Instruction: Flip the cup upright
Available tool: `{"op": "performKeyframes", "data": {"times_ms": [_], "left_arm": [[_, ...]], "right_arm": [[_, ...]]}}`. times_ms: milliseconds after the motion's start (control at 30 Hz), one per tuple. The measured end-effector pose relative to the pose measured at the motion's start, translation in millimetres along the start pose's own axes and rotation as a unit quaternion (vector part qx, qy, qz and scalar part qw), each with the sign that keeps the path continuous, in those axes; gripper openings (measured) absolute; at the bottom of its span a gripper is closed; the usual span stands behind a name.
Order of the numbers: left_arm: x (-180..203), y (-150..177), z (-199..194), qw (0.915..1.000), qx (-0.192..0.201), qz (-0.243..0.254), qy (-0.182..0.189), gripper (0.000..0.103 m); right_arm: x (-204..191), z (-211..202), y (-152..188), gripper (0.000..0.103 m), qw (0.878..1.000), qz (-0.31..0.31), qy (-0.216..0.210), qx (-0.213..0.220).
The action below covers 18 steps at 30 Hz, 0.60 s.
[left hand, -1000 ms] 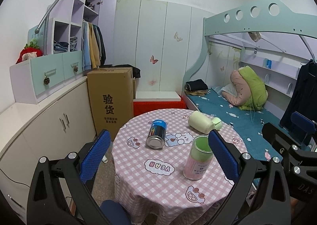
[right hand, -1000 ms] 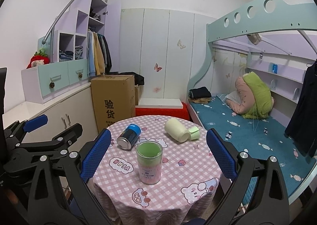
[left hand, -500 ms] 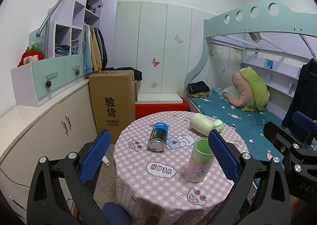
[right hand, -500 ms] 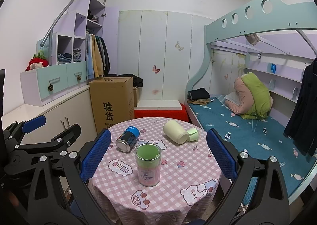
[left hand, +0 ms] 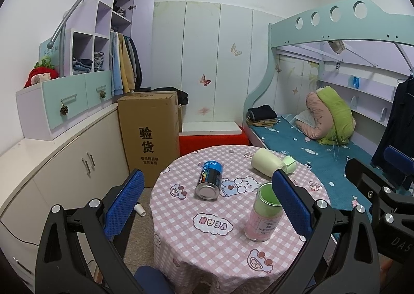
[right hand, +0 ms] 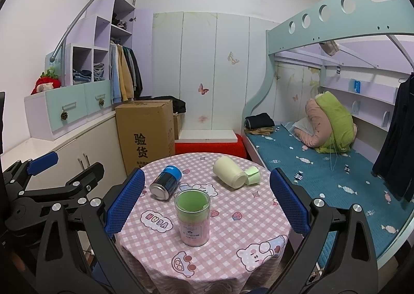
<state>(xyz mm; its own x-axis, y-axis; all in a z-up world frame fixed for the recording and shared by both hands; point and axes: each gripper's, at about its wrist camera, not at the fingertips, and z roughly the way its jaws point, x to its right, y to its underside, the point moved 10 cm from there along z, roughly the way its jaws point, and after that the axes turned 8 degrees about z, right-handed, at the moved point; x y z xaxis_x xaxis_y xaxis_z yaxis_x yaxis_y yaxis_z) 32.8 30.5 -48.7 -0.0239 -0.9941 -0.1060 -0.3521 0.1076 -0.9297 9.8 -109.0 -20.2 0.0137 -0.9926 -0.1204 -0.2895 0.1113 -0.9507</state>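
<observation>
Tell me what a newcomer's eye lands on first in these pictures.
A round table under a pink checked cartoon tablecloth fills the middle. On it a clear pink-and-green cup stands upright nearest the cameras, with a blue-topped metal can and a pale cream cup lying on their sides behind. The open left gripper and right gripper frame the scene.

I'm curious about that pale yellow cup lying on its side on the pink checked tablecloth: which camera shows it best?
The right wrist view: the pale yellow cup lies unobstructed, its end facing the camera. In the left wrist view, the cup sits farther off, beside the left gripper's blue finger pad.
</observation>
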Motion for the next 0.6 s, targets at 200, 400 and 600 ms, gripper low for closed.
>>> {"op": "performKeyframes", "data": {"times_ms": [200, 400, 600], "left_arm": [[-0.4, -0.1, 5.6, 1.0000, -0.002, 0.001, -0.001, 0.095], [-0.2, -0.4, 7.0, 1.0000, -0.003, 0.002, -0.001, 0.095], [0.0, -0.8, 10.5, 1.0000, -0.005, 0.002, -0.002, 0.095]], "right_arm": [[-1.4, 3.4, 0.8, 0.097, 1.000, 0.002, 0.000, -0.002], [0.1, 7.4, 2.4, 0.097, 1.000, 0.003, 0.001, -0.004], [1.1, 10.2, 3.9, 0.098, 1.000, 0.004, 0.000, -0.006]]}}
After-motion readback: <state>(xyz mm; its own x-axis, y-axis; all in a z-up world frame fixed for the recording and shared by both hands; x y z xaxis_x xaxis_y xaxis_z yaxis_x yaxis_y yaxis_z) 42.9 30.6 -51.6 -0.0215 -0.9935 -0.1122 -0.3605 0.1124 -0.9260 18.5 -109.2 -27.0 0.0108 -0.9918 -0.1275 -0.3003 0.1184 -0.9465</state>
